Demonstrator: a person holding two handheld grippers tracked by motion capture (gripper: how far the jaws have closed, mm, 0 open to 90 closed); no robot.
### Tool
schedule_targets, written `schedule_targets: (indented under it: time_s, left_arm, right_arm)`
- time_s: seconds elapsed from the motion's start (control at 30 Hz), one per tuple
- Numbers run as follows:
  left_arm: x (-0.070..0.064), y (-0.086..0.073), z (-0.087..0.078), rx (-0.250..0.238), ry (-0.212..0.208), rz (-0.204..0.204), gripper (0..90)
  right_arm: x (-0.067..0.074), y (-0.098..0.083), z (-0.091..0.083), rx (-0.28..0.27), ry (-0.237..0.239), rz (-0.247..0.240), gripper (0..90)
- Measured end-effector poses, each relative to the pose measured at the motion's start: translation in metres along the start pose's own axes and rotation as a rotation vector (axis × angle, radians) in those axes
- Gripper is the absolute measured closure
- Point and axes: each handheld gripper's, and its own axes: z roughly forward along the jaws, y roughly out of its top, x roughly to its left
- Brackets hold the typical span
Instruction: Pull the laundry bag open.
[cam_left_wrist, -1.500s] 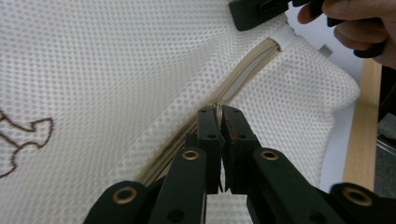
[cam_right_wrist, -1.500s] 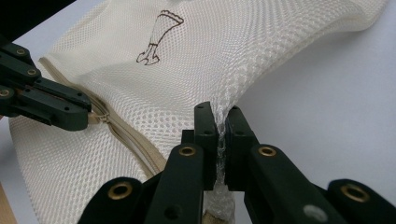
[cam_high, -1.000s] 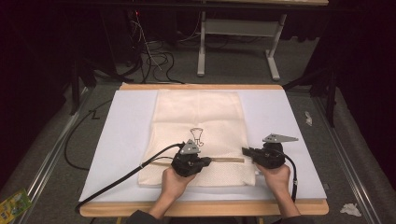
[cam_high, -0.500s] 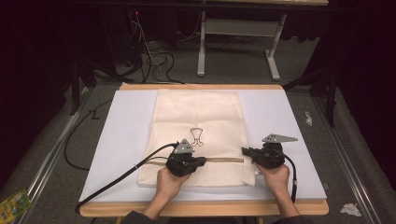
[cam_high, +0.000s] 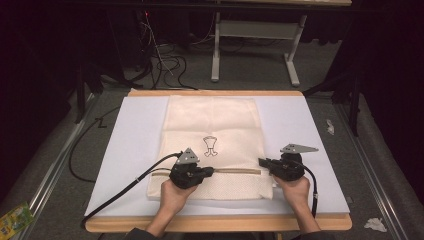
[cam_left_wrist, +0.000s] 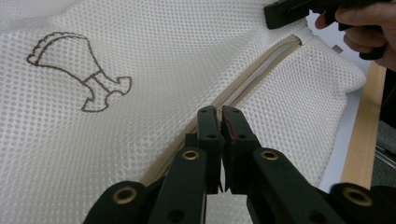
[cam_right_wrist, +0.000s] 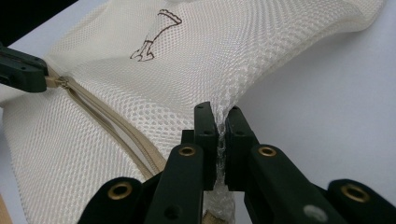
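Mesh is what this job turns on: a cream-white, fine-mesh laundry bag (cam_high: 212, 145) lies flat in the middle of the high view on a white-covered surface (cam_high: 130, 130), its beige zipper (cam_high: 235, 171) running across its lower part. The bag looks light, soft and floppy; it probably gives no resistance of its own, so pulling the slider likely drags the whole bag unless the other end is anchored.

In the right gripper view, the right gripper (cam_right_wrist: 219, 119) has its jaws pressed together on a bunched fold of mesh at the bag's edge, at the lower right of the bag in the high view. That seems a sound hold, since the open weave ought to bite into the pads rather than slip.

The left gripper (cam_left_wrist: 219, 116) has its jaws closed over the zipper line, and from the right gripper view its tip meets the small metal slider (cam_right_wrist: 62, 82) at the left edge of the frame; whether it pinches the pull tab itself I cannot tell for sure. The tab is the best place to grip, as mesh beside it would only stretch.

No readable writing or brand appears; only a brown outline emblem (cam_high: 210, 146) is stitched on the bag's centre.
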Motion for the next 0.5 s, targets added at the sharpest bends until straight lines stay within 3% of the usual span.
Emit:
schedule_targets:
  time_s: [0.4,0.5]
  left_arm:
    - [0.0027,-0.0040,-0.0083,-0.004,-0.003,-0.003,86.8]
    - [0.0025,-0.0061,-0.0110,0.003,0.014,0.009,86.9]
  right_arm:
    - [0.0011,0.0014,0.0018,0.005,0.013,-0.002,87.5]
    - [0.0016,0.0011,0.0018,0.004,0.006,-0.012,87.5]
